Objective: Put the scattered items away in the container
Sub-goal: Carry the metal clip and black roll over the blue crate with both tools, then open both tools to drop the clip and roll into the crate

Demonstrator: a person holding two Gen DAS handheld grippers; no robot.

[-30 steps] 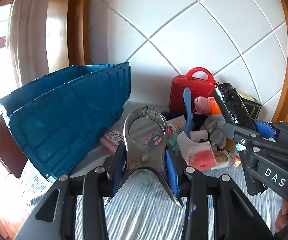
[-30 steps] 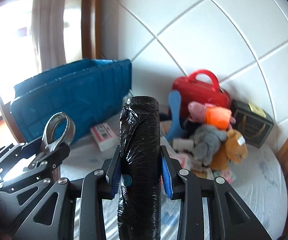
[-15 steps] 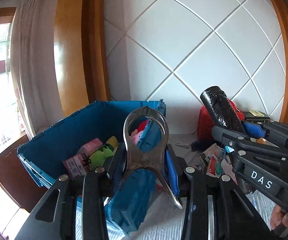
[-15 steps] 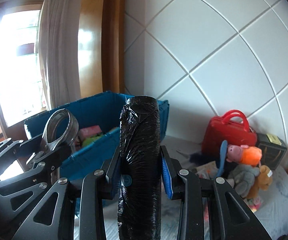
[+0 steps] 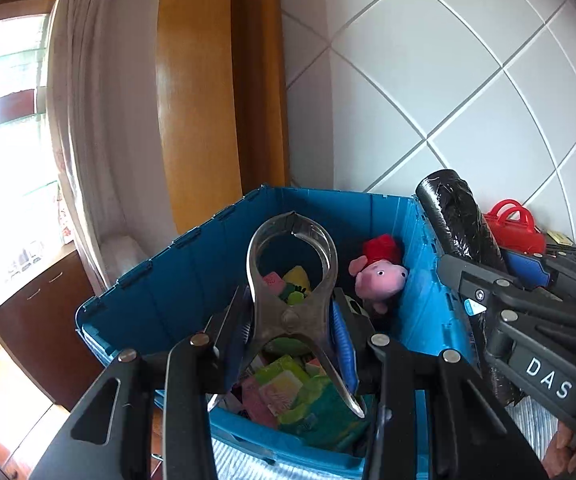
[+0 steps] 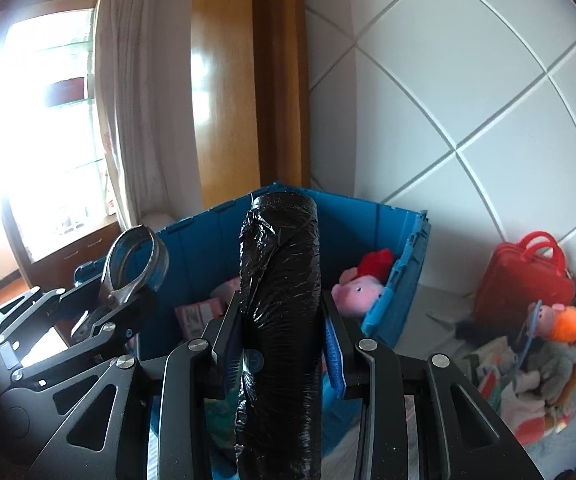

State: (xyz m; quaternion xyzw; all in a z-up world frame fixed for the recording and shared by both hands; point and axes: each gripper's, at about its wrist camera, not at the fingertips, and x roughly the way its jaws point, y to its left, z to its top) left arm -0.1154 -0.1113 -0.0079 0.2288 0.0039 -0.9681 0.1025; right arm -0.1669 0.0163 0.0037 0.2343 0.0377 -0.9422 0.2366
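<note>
My left gripper (image 5: pixel 290 320) is shut on a large metal clamp (image 5: pixel 292 280) and holds it over the open blue crate (image 5: pixel 160 288). My right gripper (image 6: pixel 282 340) is shut on a black plastic-wrapped roll (image 6: pixel 280 300), held upright just right of the crate; the roll also shows in the left wrist view (image 5: pixel 460 220). The crate (image 6: pixel 392 240) holds a pink pig plush (image 5: pixel 376 276), pink and green packets (image 5: pixel 284 388) and other small items.
On the bed to the right lie a red toy case (image 6: pixel 524 280), a second pig plush (image 6: pixel 560 316), grey and brown plush toys (image 6: pixel 556 364) and papers. A tiled wall stands behind, a wooden frame, curtain and window to the left.
Both grippers have lifted and swung left from the bed's pile to above the crate. The crate's inside has come into view. Both keep their hold.
</note>
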